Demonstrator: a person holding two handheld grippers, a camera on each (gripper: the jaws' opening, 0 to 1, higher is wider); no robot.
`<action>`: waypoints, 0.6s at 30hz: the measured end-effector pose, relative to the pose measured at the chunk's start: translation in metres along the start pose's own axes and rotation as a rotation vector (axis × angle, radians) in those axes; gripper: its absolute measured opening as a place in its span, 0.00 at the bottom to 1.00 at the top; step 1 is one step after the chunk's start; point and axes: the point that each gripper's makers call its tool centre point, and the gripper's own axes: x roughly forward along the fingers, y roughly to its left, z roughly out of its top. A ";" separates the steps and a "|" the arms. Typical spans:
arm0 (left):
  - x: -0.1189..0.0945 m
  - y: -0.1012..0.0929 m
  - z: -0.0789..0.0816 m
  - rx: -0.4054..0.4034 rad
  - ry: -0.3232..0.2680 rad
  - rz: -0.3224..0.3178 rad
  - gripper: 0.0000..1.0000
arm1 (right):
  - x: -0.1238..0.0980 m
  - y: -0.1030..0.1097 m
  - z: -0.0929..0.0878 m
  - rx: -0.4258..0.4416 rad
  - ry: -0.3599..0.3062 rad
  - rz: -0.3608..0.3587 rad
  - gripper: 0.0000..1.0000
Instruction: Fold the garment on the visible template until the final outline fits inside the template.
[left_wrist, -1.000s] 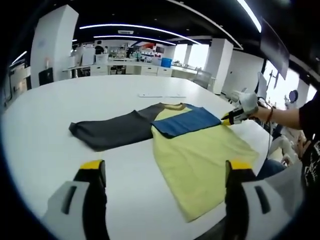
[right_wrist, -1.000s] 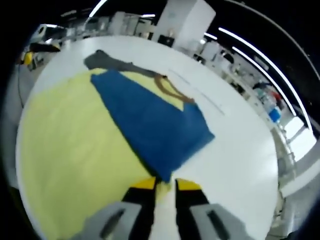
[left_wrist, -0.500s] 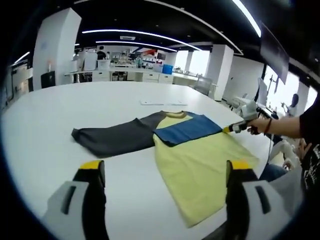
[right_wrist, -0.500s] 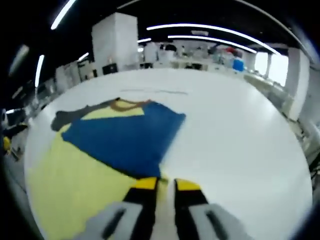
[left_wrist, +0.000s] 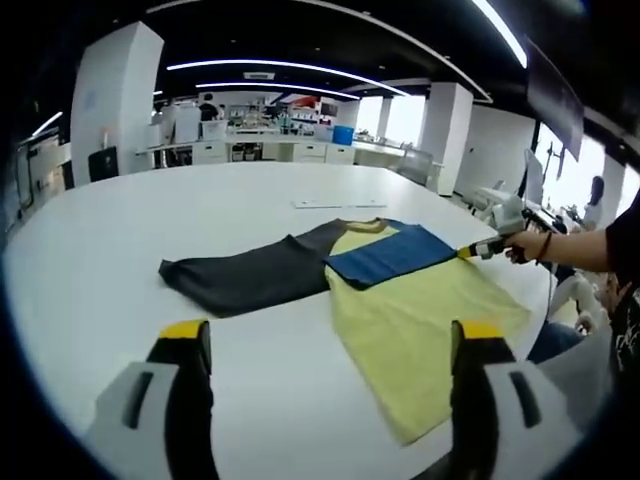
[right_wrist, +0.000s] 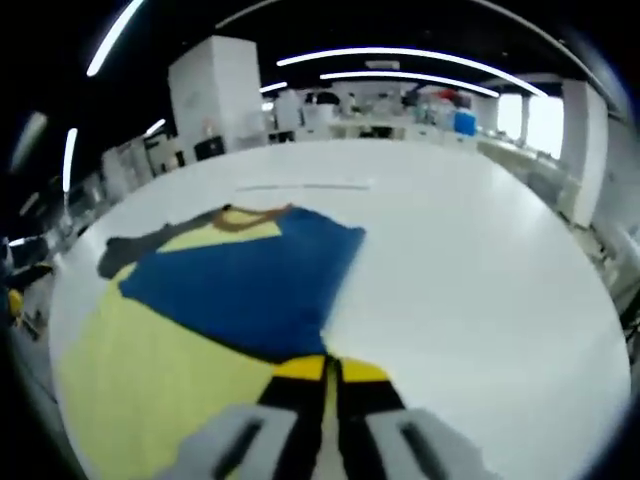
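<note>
Shirt (left_wrist: 400, 290) lies flat on the white table (left_wrist: 150, 220), centre-right in the left gripper view. Blue sleeve (left_wrist: 392, 253) is already folded in across the chest; the dark grey sleeve (left_wrist: 250, 278) is spread outward toward 9 o'clock, not yet folded. Judging by that, one fold done, the grey sleeve and body folds left. Long axis runs from collar at 12 o'clock to hem at about 5 o'clock. Left gripper (left_wrist: 325, 345) hangs above the near table edge, jaws wide apart, holding nothing. Right gripper (left_wrist: 478, 250) sits at the blue sleeve's tip at 3 o'clock.

Right gripper view: shirt (right_wrist: 150, 370) at 9 o'clock, collar toward 11, hem toward 7. Right gripper (right_wrist: 323, 372) has jaws nearly closed at the blue sleeve's (right_wrist: 250, 280) corner; whether cloth is pinched, cannot tell. No template outline is discernible on the table (right_wrist: 480, 300).
</note>
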 end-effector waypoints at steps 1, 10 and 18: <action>0.000 0.001 0.000 -0.001 0.000 0.004 0.97 | 0.000 -0.001 0.000 -0.009 0.000 -0.004 0.00; 0.001 0.018 0.005 0.004 0.008 0.045 0.96 | 0.003 -0.011 0.004 -0.009 -0.002 -0.002 0.00; 0.008 0.041 0.013 -0.034 -0.022 0.078 0.95 | -0.012 -0.009 0.016 -0.023 -0.050 0.017 0.40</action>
